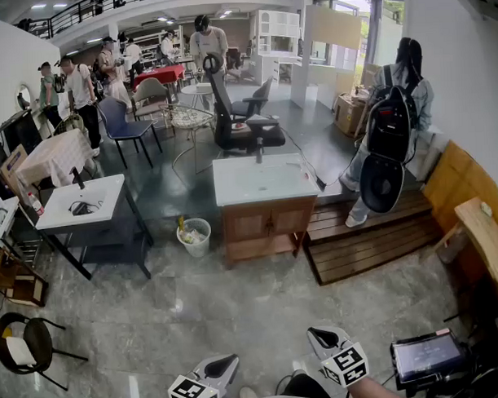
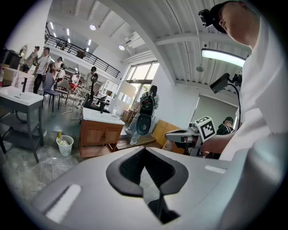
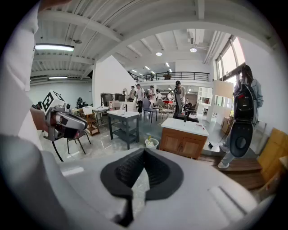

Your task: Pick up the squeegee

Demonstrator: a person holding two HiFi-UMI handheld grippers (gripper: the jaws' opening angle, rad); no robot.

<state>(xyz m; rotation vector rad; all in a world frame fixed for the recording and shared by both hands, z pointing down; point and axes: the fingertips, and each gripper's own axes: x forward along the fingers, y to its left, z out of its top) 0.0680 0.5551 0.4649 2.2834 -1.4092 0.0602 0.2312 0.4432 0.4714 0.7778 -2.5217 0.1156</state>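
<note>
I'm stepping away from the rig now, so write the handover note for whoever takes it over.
Left gripper: jaws shut, nothing between them, held low in front of the person.
Right gripper: jaws shut, empty, also held low.
Things: no squeegee can be made out in any view. Ahead stand a wooden vanity with a white top, a grey sink stand to its left, and a white bin between them.
Done: nothing; no pickup yet.
Left: find the squeegee, perhaps on one of the sink tops, then open a gripper, grasp it and lift it.
</note>
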